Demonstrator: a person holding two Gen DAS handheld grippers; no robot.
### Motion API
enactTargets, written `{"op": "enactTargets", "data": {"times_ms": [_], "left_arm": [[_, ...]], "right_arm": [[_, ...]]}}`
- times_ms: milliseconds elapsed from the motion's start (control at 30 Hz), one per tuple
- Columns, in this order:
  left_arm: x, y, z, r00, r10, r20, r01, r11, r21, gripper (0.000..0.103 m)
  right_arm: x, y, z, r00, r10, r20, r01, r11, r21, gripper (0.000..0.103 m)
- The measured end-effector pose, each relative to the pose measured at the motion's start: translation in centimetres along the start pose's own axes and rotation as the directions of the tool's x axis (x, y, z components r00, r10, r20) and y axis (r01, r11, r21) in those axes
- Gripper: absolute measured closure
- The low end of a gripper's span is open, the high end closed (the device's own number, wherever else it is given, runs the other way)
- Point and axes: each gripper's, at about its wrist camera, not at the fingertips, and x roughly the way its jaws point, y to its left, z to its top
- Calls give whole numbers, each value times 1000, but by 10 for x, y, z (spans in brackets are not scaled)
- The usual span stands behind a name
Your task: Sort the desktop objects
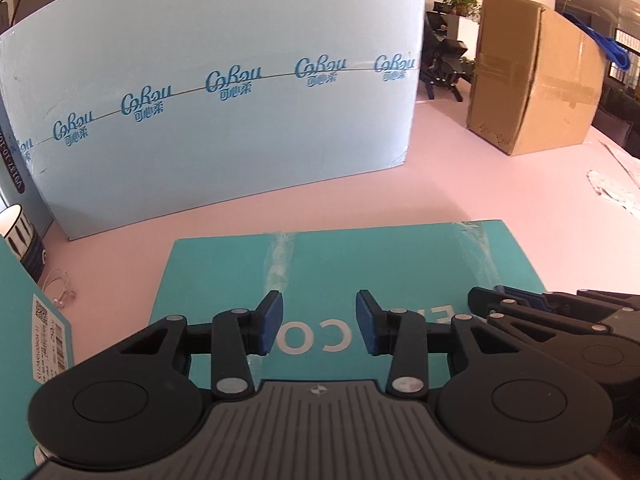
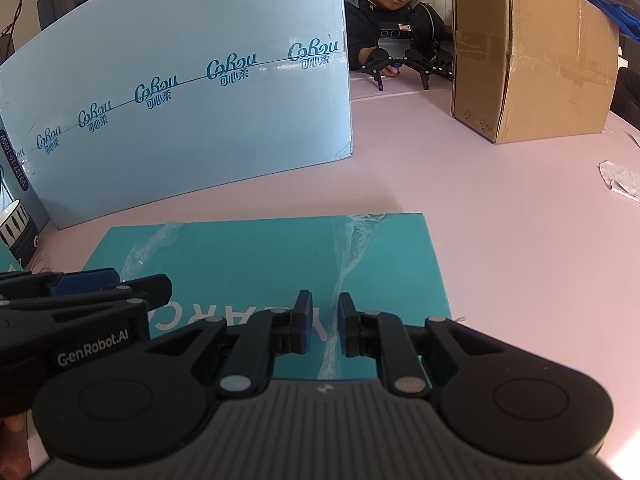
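Both grippers hover side by side over the teal box, lying flat just in front of the pale blue carton. Left gripper gapes w/ nothing between; right gripper narrower, also empty, prob. lining up.

Flat box lies on the table nearest the cameras, with both grippers side by side above its near end, left gripper to the left of right gripper. Behind the flat box stands the large printed carton, and to that carton's right, apart from it, the cardboard box; a person sits behind the gap between them. At far left a mug sits just before the carton's left end with what may be a small cord beside it, and crumpled paper lies at the far right edge.
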Motion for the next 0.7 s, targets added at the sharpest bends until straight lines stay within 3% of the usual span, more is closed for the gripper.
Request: {"op": "enactTargets", "data": {"times_ms": [33, 100, 200, 267, 333, 467, 500, 533, 600, 700], "left_arm": [[-3, -4, 0, 1000, -12, 0, 12, 1000, 1, 77], [-5, -7, -1, 1000, -13, -13, 13, 1000, -3, 77], [-9, -10, -4, 999, 44, 3, -44, 999, 13, 73], [-8, -7, -5, 992, 126, 10, -126, 992, 13, 56], [-7, 0, -6, 983, 182, 15, -182, 983, -2, 45], [-6, 14, -8, 967, 255, 24, -254, 967, -28, 32], [-4, 16, -8, 964, 265, 22, -264, 964, -29, 29], [-2, 18, -8, 962, 273, 16, -273, 962, -28, 26], [3, 22, -8, 958, 285, 3, -285, 958, -26, 26], [10, 28, -7, 957, 288, -24, -289, 956, -39, 26]], "right_arm": [[-2, -2, -1, 1000, 18, -1, -18, 1000, 1, 88], [-6, -6, -3, 1000, 21, 1, -21, 1000, 17, 89], [-10, -4, -3, 1000, 8, 5, -8, 1000, -5, 89], [-12, -3, -4, 1000, 1, 4, -1, 1000, -15, 89], [-11, -1, -5, 1000, -2, 1, 2, 1000, -21, 87], [-11, 3, -7, 1000, -10, -7, 10, 999, -34, 83], [-11, 4, -7, 1000, -12, -9, 12, 999, -37, 75], [-10, 5, -8, 1000, -14, -11, 13, 999, -40, 54], [-11, 8, -8, 999, -31, -7, 31, 998, -51, 33], [-9, 11, -7, 999, -37, -16, 36, 997, -71, 30]]}}
